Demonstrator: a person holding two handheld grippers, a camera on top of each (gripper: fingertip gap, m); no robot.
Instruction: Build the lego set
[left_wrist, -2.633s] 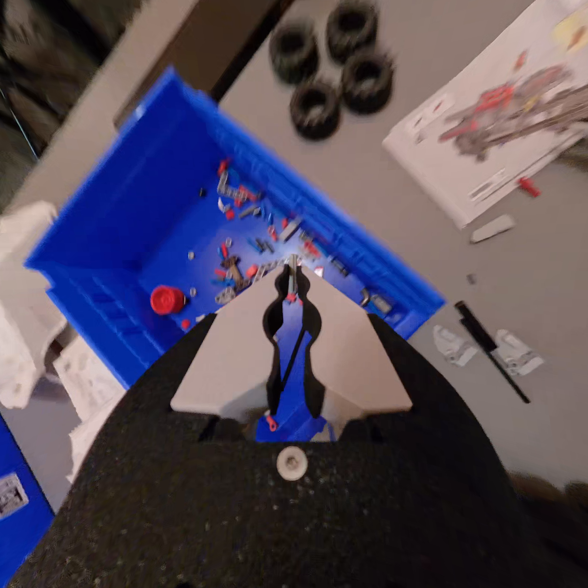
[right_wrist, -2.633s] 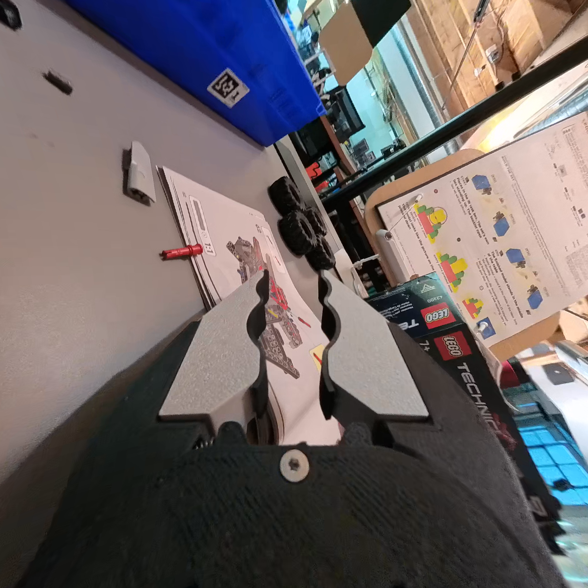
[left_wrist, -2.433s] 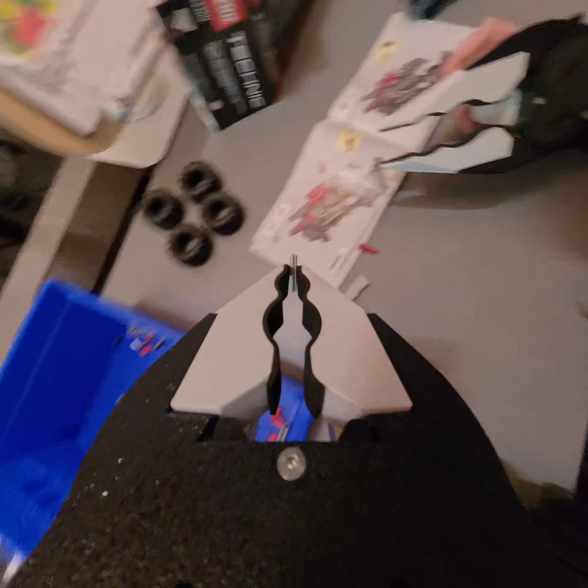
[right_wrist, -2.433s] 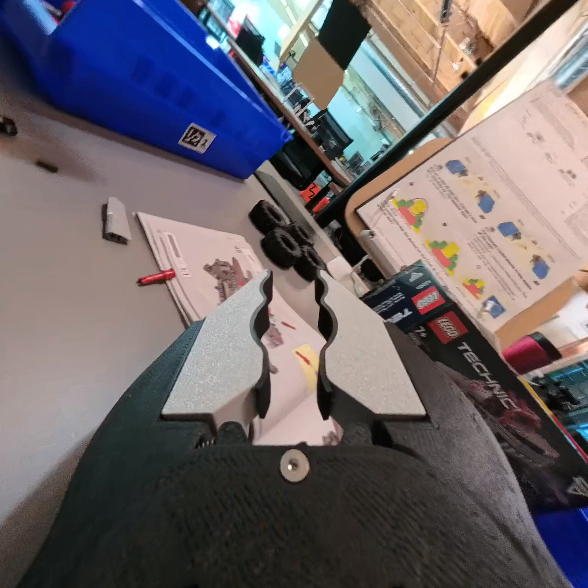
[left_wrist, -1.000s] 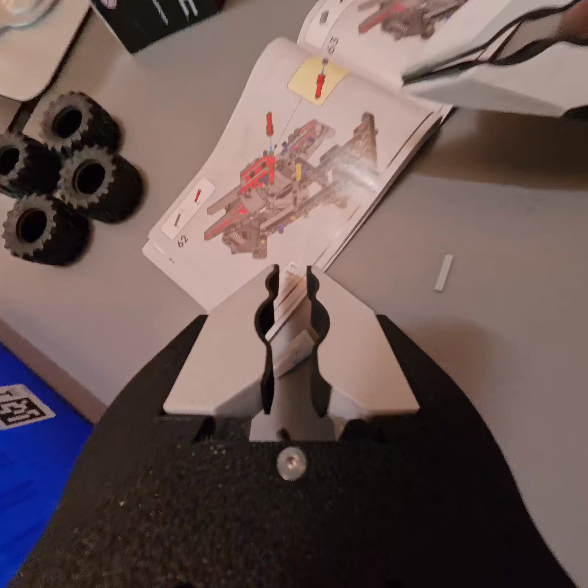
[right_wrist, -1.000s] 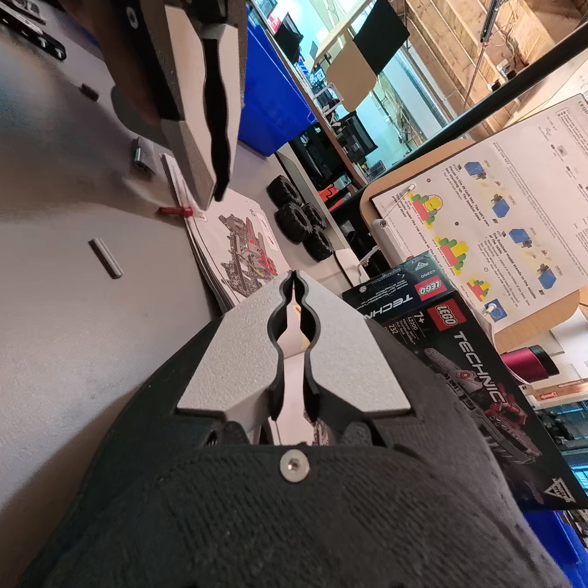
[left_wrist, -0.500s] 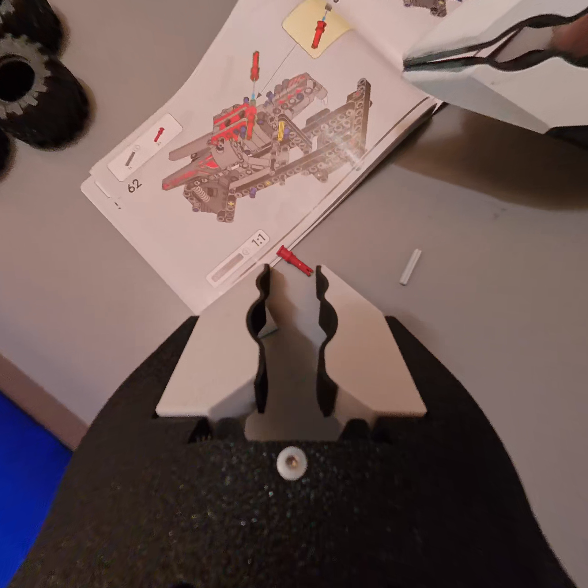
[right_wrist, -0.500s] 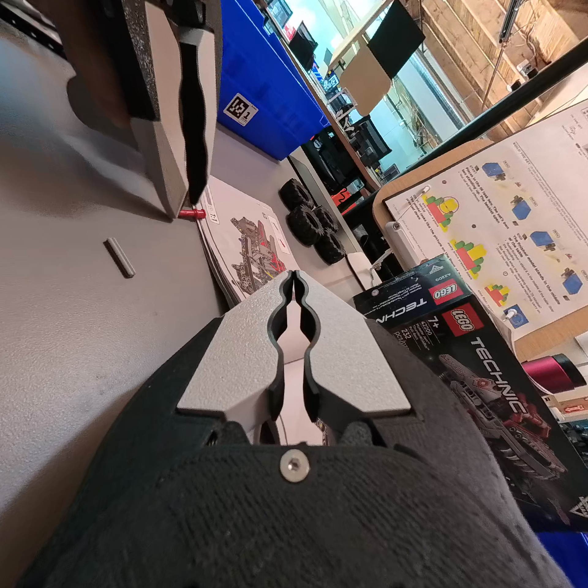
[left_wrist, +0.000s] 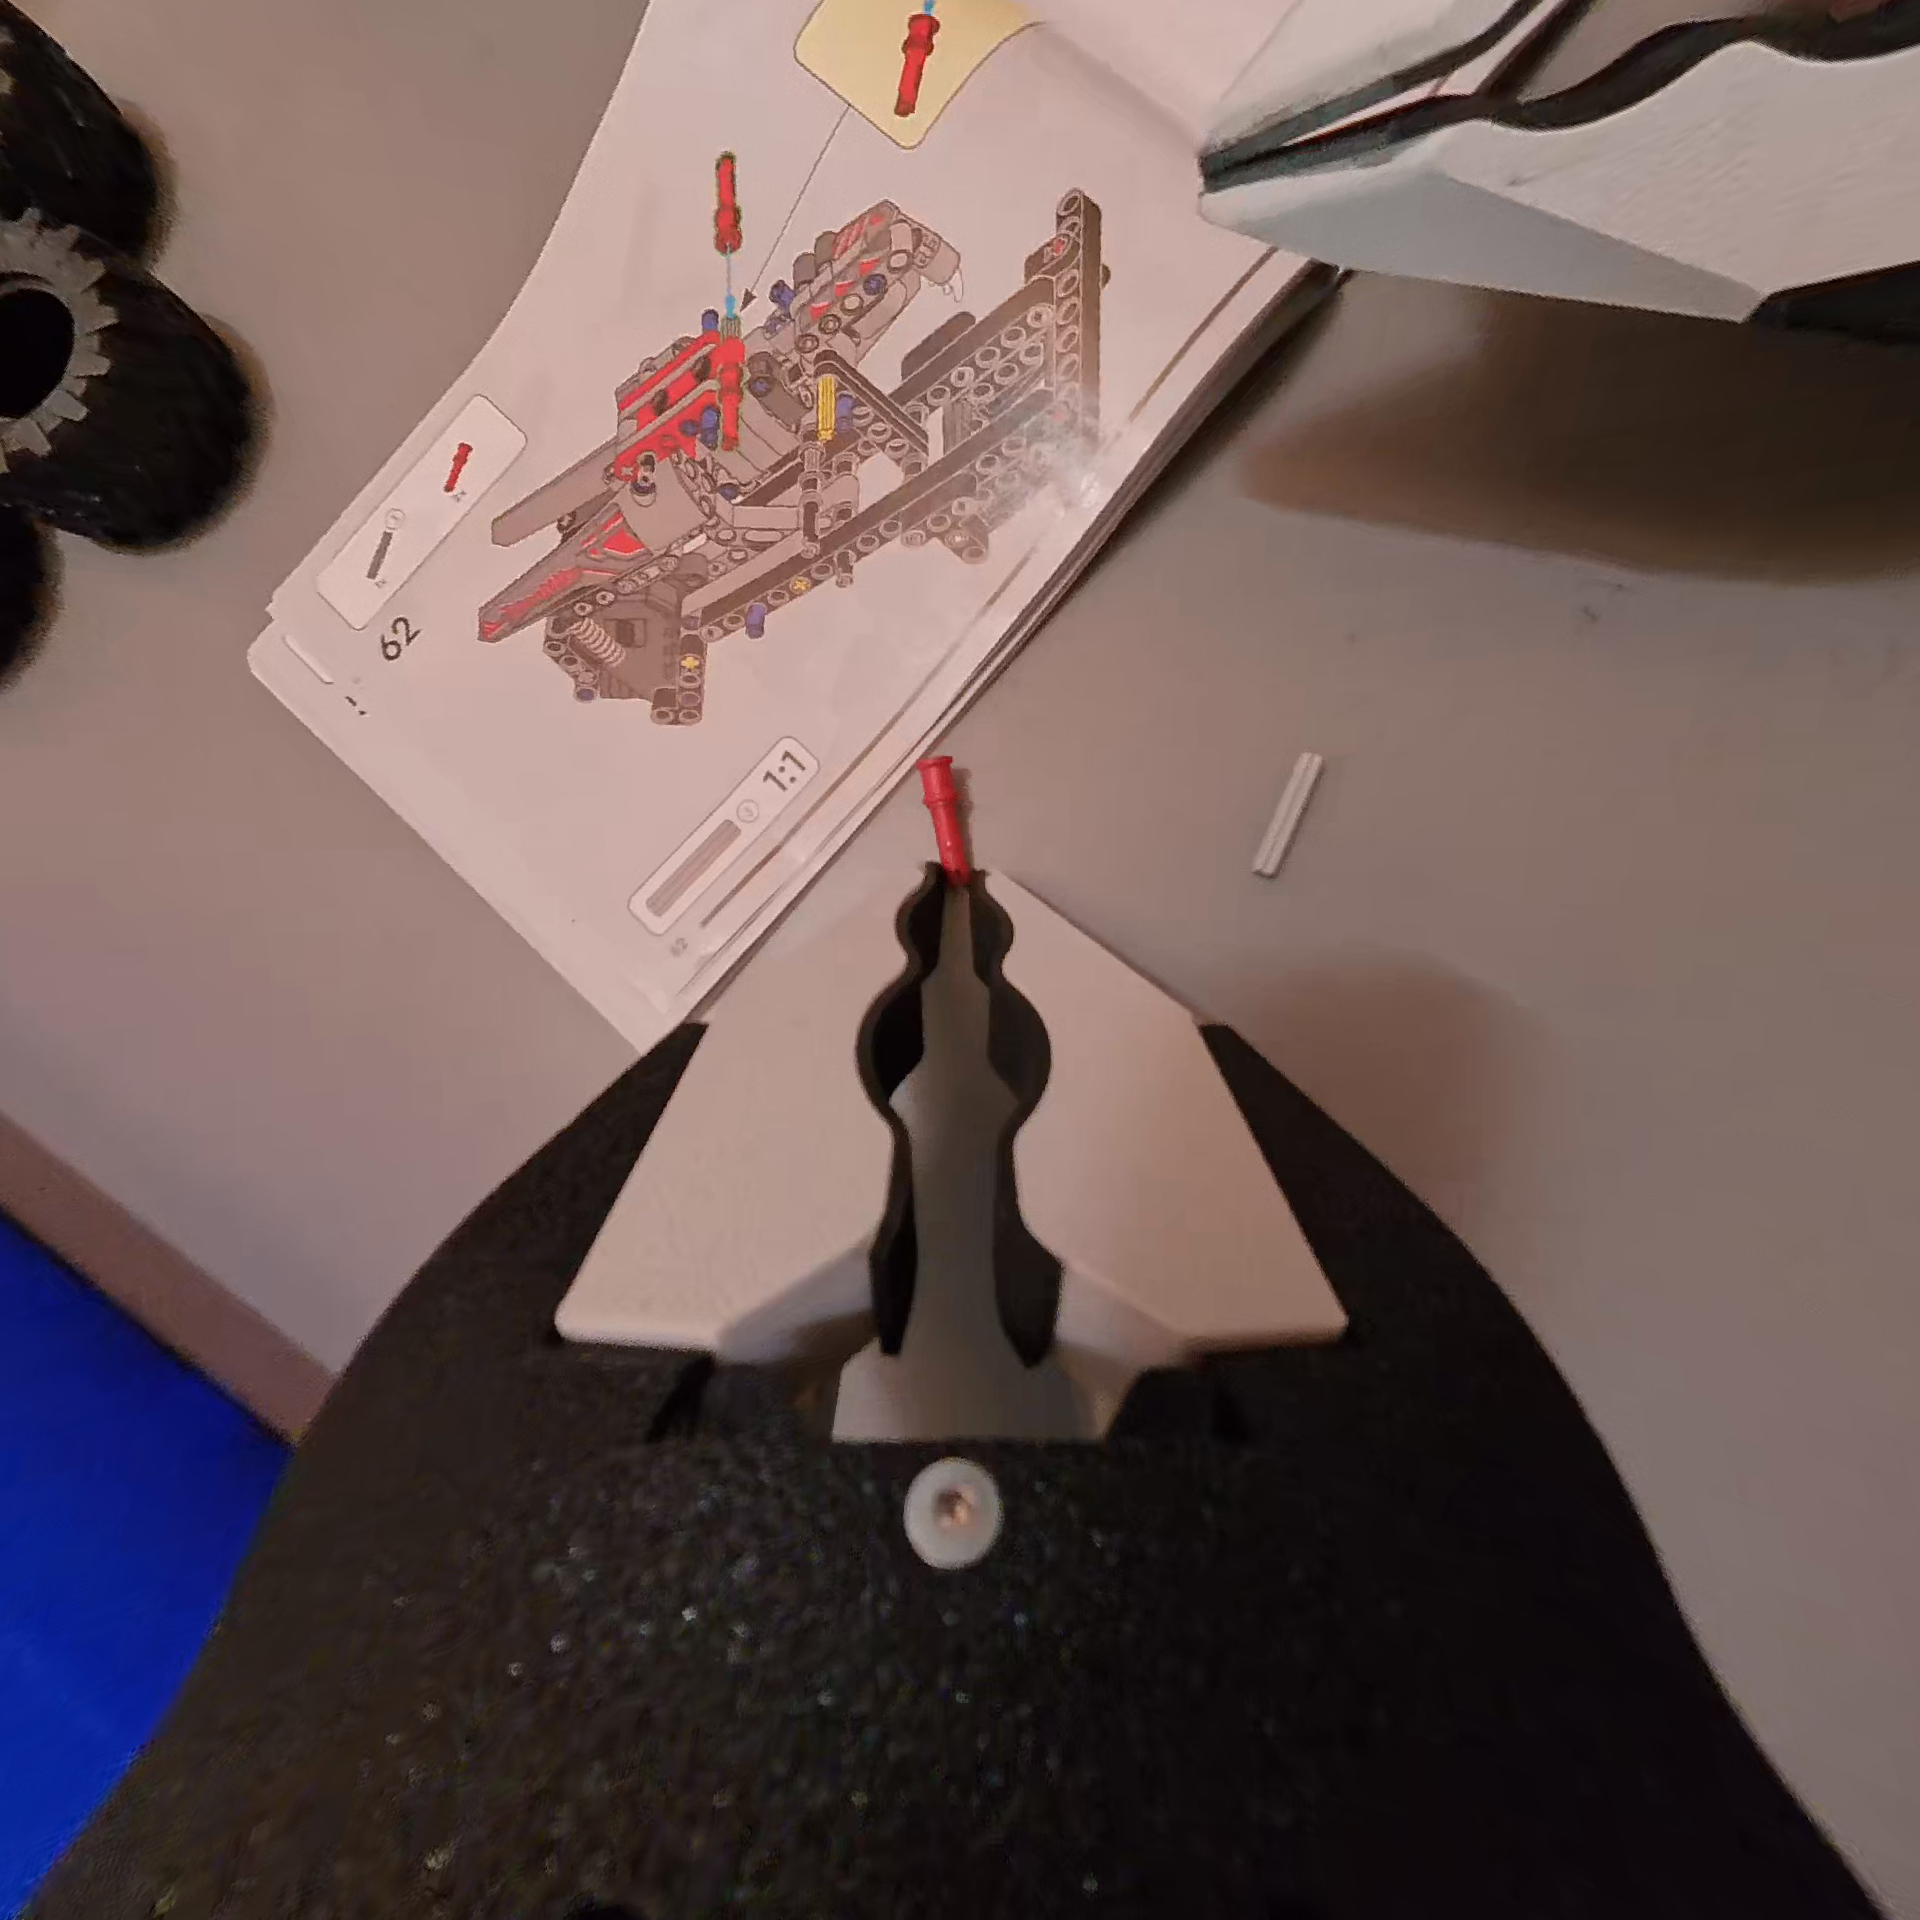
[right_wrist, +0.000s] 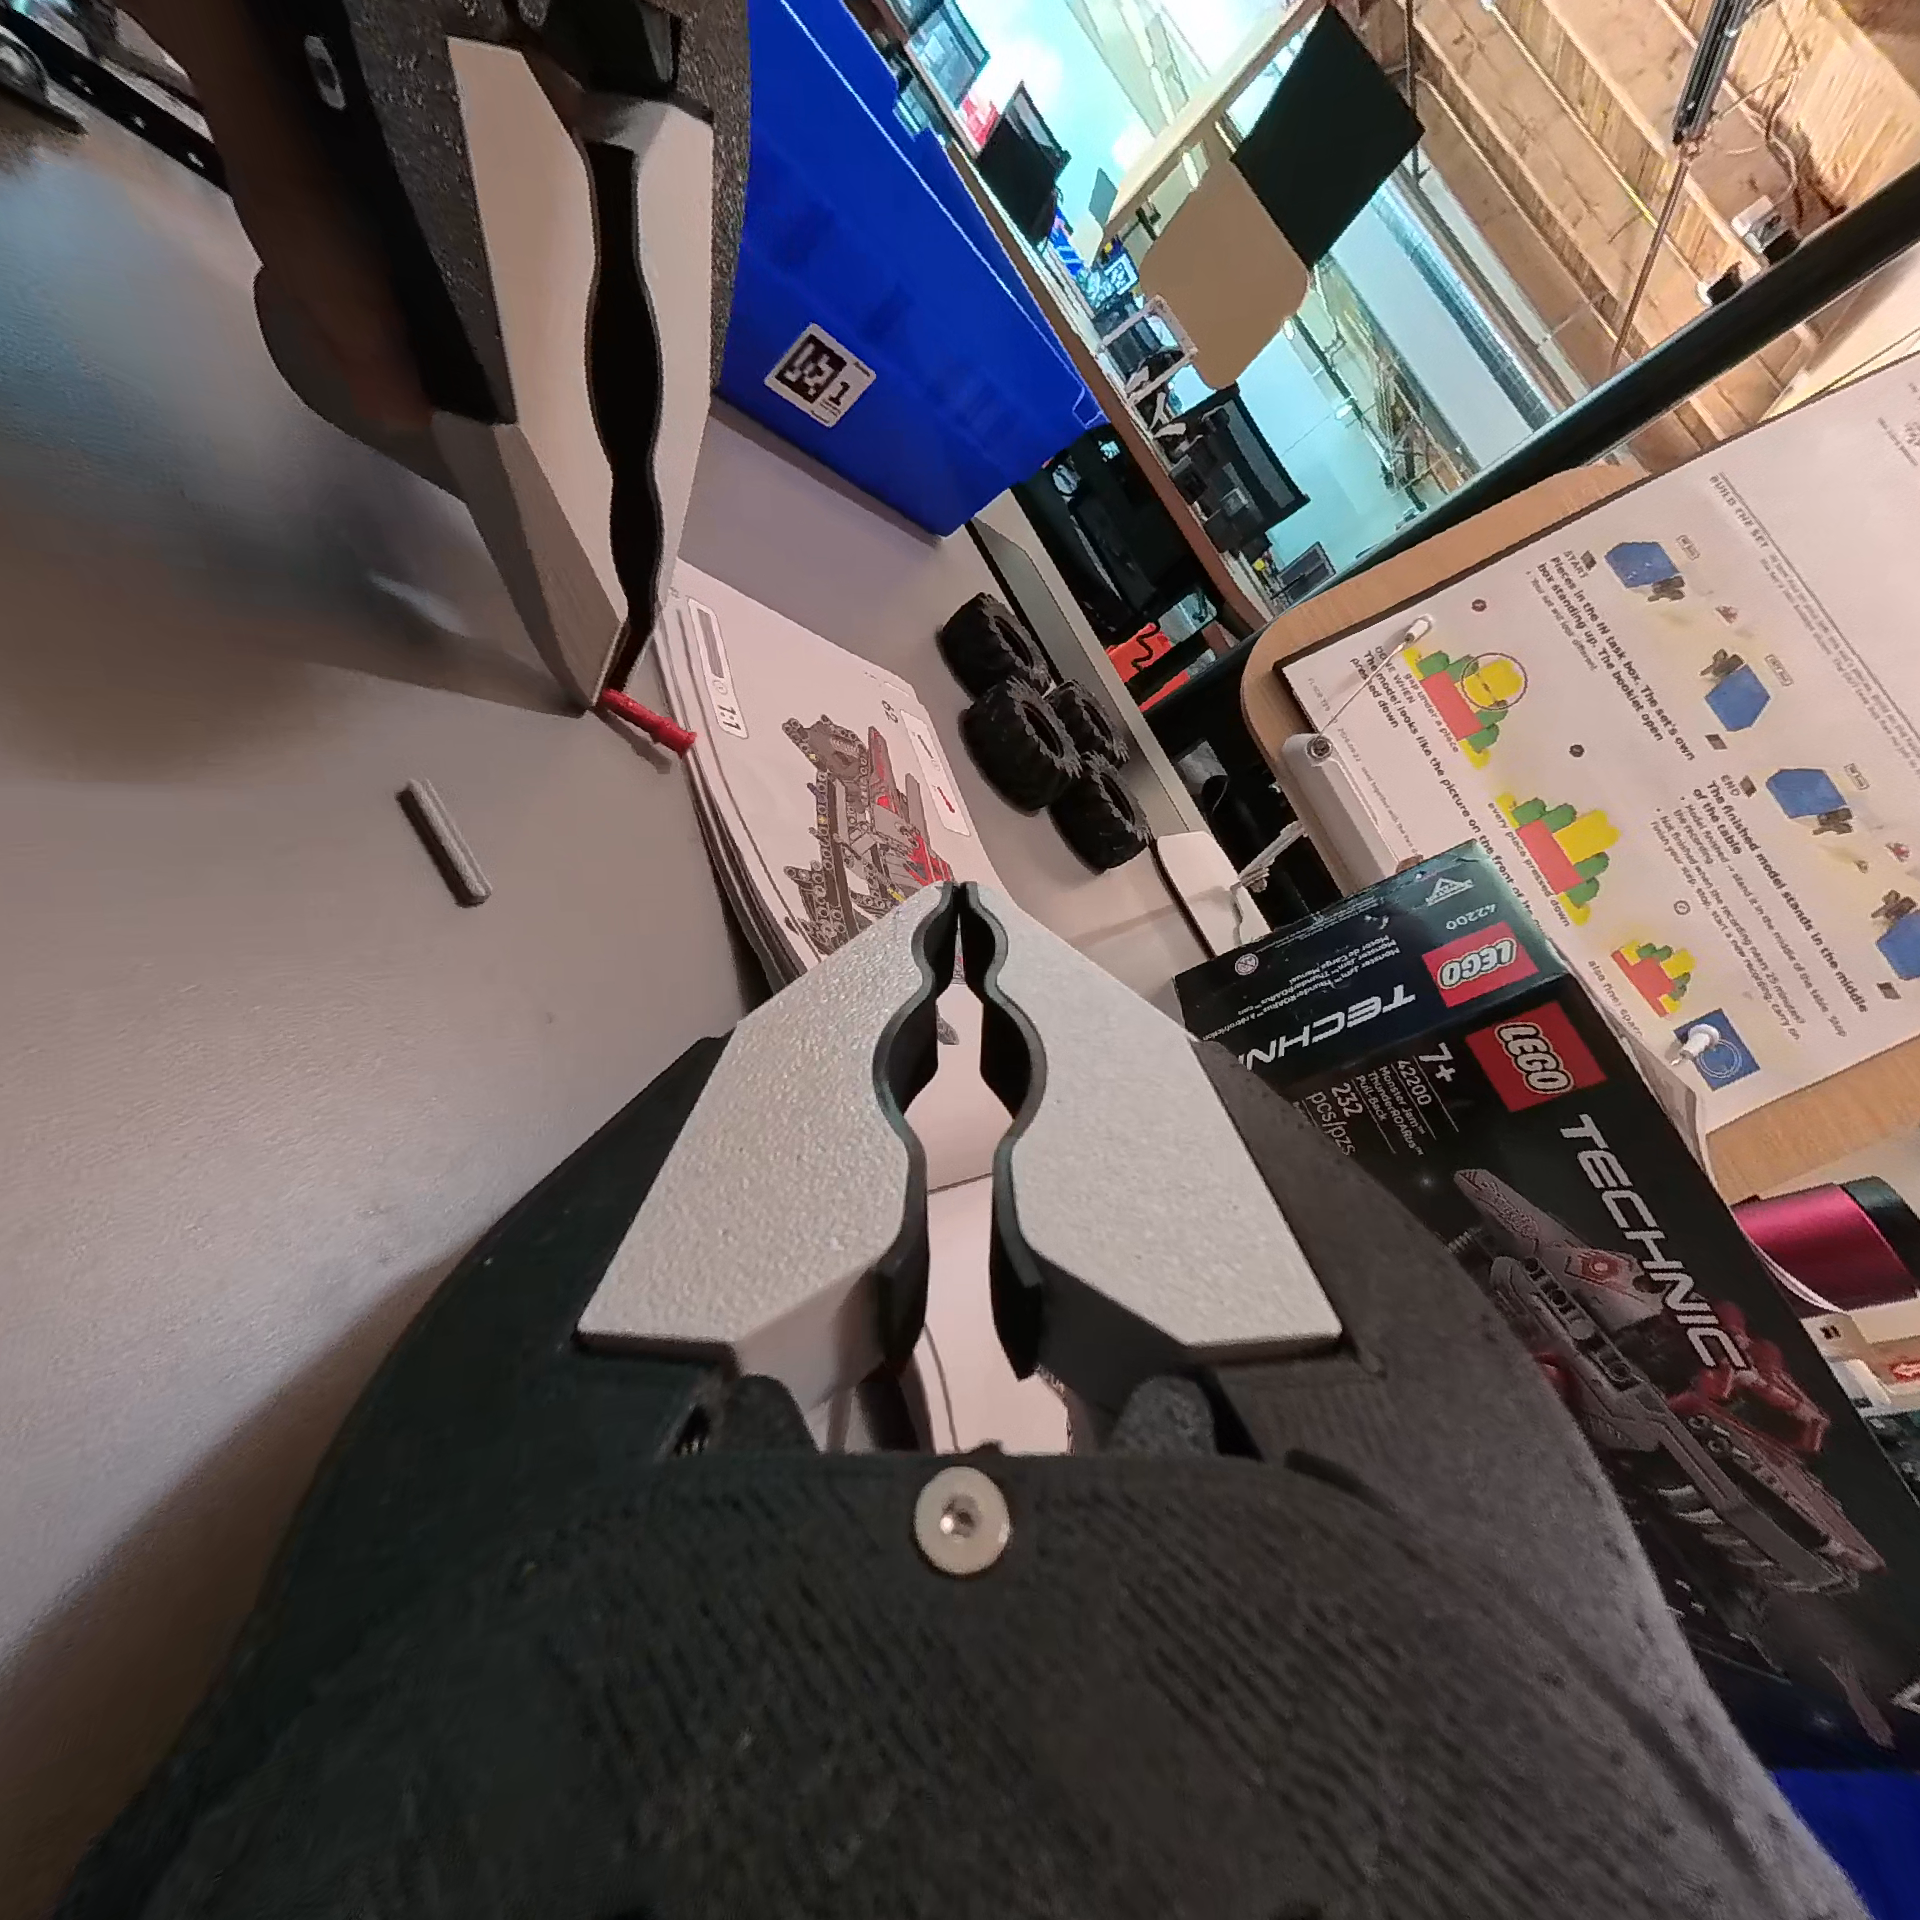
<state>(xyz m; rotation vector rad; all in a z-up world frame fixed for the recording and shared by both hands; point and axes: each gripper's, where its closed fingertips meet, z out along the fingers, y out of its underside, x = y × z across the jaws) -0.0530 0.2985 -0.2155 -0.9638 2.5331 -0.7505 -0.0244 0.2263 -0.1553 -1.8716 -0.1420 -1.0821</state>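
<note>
A small red pin (left_wrist: 943, 812) lies on the grey table at the lower edge of the open instruction booklet (left_wrist: 665, 727). My left gripper (left_wrist: 951, 881) is shut on one end of the pin, and the rest sticks out past the tips. In the right wrist view the left gripper (right_wrist: 615, 681) points down with its tips at the table and the pin (right_wrist: 652, 727) in them. My right gripper (right_wrist: 956, 896) is shut and empty-looking, its tips over the booklet (right_wrist: 831, 790). It also shows in the left wrist view (left_wrist: 1216, 171) on the booklet's right page.
A short grey axle (left_wrist: 1286, 814) lies on the table right of the pin, also in the right wrist view (right_wrist: 445, 840). Several black tyres (right_wrist: 1039, 727) sit beyond the booklet. A blue bin (right_wrist: 883, 312), a black set box (right_wrist: 1558, 1143) and a poster board (right_wrist: 1714, 675) stand around. The tips of one gripper are about 10 centimeters away from the tips of the other. The left tips stand about 6 centimeters off the short grey axle (left_wrist: 1286, 814).
My left gripper carried a grey axle from the blue bin, left it on the table, moved to the red pin and shut on it. My right gripper went from open to shut.
</note>
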